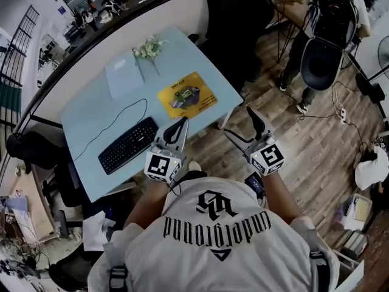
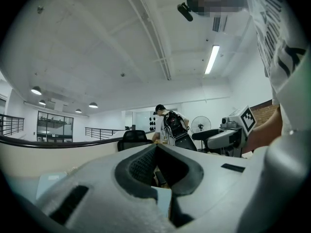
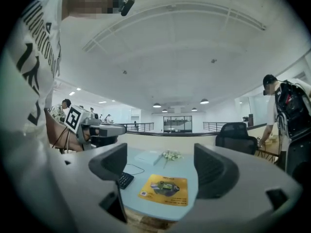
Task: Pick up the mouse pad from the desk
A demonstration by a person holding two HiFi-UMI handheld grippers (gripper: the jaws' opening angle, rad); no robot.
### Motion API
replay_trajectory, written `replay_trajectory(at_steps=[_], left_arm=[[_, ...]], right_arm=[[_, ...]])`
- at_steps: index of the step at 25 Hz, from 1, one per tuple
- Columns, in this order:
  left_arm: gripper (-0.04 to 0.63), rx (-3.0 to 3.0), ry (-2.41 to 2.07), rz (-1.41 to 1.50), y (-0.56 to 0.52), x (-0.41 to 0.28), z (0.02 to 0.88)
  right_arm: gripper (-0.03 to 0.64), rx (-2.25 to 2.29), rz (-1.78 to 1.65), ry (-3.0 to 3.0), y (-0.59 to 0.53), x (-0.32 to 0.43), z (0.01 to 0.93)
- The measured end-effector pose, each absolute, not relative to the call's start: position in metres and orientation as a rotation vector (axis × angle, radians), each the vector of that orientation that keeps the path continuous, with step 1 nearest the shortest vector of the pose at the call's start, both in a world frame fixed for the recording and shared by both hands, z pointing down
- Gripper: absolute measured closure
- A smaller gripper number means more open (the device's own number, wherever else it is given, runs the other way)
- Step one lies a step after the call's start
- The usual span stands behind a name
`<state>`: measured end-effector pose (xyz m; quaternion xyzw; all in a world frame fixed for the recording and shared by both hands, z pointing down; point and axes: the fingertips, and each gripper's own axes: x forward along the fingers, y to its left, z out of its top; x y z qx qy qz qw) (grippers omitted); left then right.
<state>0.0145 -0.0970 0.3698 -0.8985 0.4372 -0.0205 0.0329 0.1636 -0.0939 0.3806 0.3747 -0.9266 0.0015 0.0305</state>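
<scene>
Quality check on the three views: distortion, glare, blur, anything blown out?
Head view: wide-angle warp toward the edges; desk evenly lit, no hard shadows, sharp. Left gripper view: black circular vignette, ceiling strip light blown out, close foreground soft. Right gripper view: same vignette; mouse pad in focus, but its print is too small to read.

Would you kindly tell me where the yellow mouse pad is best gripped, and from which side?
The mouse pad lies flat and thin near the desk's front edge, so probably nip its near rim, coming in low from that side with the open right gripper.
</scene>
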Motion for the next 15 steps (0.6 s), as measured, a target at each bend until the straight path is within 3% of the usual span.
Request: replay_trajectory(at_steps=[15], left_arm=[[0.588, -2.727, 1.438, -0.023, -0.137, -0.108, 0.367]], right_arm=[[0.202, 0.957, -0.005, -2.847, -0.138, 0.025, 0.393]])
